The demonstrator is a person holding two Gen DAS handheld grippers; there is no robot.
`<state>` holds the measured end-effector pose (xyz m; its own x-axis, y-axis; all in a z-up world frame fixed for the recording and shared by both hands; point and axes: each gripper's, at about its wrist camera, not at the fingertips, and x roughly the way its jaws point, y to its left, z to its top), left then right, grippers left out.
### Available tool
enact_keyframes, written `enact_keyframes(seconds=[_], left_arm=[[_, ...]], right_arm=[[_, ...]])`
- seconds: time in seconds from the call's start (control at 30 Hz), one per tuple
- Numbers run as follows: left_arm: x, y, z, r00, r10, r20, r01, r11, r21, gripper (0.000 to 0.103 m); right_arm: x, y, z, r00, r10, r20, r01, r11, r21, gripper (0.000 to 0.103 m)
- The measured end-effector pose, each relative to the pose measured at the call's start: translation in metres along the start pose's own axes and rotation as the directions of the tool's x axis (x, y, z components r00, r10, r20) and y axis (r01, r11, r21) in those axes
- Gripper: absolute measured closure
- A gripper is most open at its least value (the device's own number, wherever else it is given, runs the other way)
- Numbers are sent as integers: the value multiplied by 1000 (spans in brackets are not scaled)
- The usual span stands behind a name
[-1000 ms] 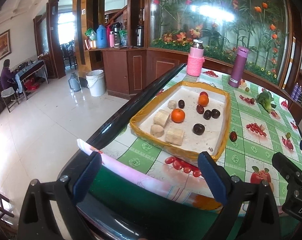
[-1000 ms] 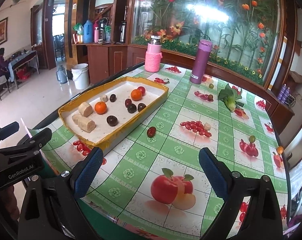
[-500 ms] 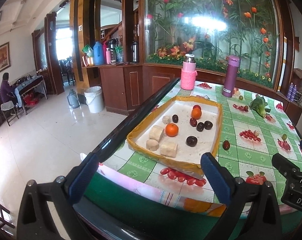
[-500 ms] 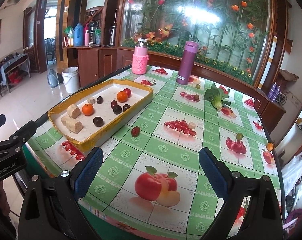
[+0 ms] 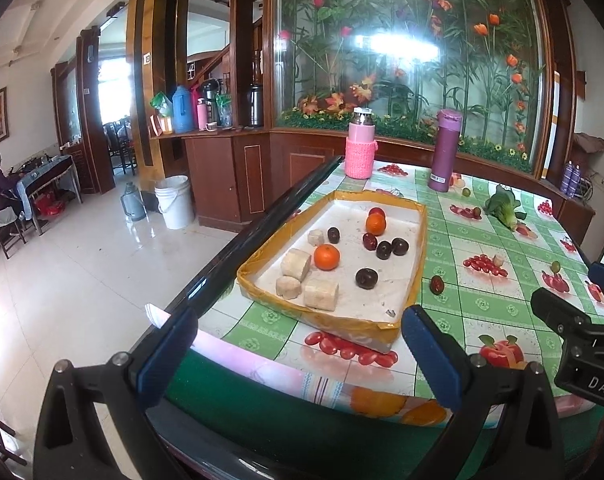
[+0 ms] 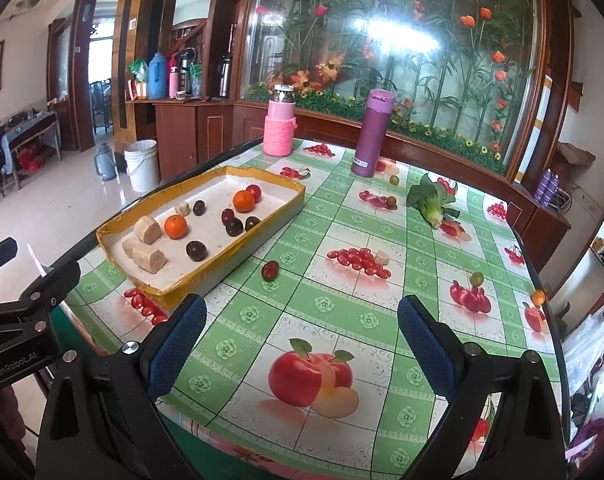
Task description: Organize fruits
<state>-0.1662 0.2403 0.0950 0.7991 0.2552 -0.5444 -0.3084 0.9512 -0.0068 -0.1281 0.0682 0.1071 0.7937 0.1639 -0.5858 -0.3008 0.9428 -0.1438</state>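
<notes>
Both grippers, left [image 5: 298, 344] and right [image 6: 302, 340], hung wide apart and empty as we eyed the stray date [image 6: 270, 270] lying beside the tray [image 6: 262, 236], small, light, smooth-skinned, likely to roll, best pinched across its middle.

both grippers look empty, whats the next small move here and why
Probably ease the right gripper forward toward the dark red fruit lying on the tablecloth just outside the tray. It is the loose piece nearest the tray, where the oranges and other dark fruits already sit. Both the right gripper and the left gripper are open and hold nothing.
</notes>
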Motion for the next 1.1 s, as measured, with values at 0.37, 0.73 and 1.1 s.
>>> enact_keyframes(seconds=[0.37, 0.73, 1.1], left_arm=[[4, 1, 0, 1000, 1, -19, -1, 1000, 12, 0], [11, 4, 3, 1000, 8, -15, -8, 1000, -9, 0], [19, 4, 9, 999, -6, -32, 5, 999, -47, 0]], right_arm=[[6, 1, -1, 1000, 9, 19, -9, 1000, 8, 6], [10, 4, 0, 1000, 19, 16, -19, 1000, -3, 6], [13, 4, -3, 1000, 19, 0, -19, 1000, -4, 6]])
